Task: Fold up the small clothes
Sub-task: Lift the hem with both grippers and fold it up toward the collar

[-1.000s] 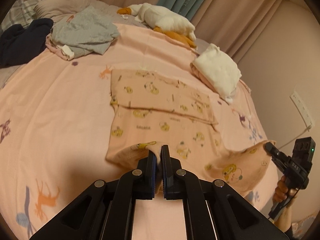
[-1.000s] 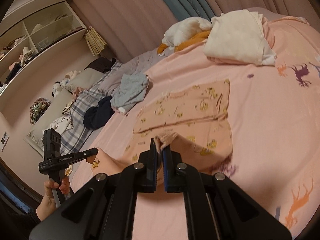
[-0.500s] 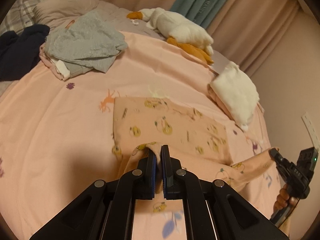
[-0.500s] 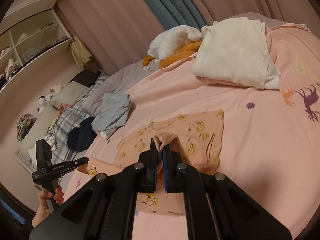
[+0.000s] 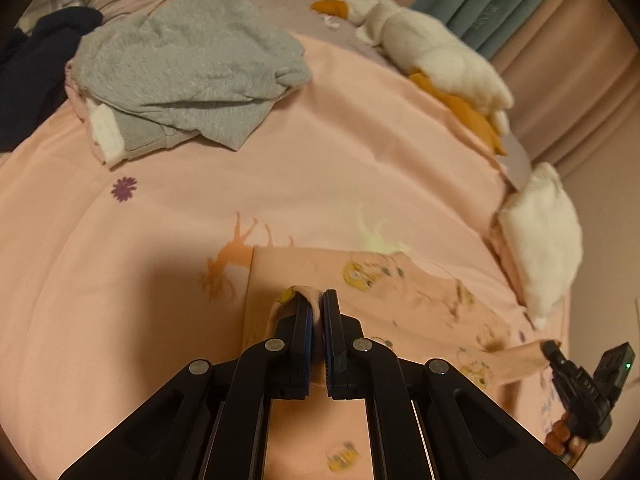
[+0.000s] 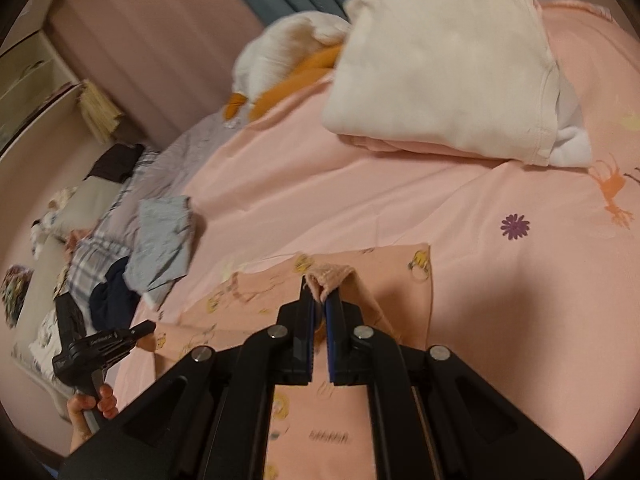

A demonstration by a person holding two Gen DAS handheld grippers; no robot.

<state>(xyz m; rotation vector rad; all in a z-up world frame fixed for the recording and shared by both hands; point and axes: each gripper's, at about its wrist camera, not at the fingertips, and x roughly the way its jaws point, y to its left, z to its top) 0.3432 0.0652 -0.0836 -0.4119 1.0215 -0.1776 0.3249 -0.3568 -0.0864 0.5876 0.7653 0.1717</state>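
Both grippers' fingers point(image 5: 304, 316) point(image 6: 306, 304) pinched — pink garment point(image 5: 420, 288) edge.

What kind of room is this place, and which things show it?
Most likely a bedroom. The work surface is a bed with a pink animal-print sheet, pillows lie at its head, a plush goose rests near the curtains, and open shelves line one wall.

The right gripper point(image 6: 319, 300) pinches a raised fold of the pink printed garment point(image 6: 408, 292) between its closed fingers, the cloth draping down on both sides. Far to its left, the left gripper point(image 6: 140, 330) grips another corner of the same garment. Ahead and to the right lies a folded white cloth point(image 6: 444, 60) on the pink bedsheet point(image 6: 340, 200); ahead-left sits a crumpled grey garment point(image 6: 164, 236).
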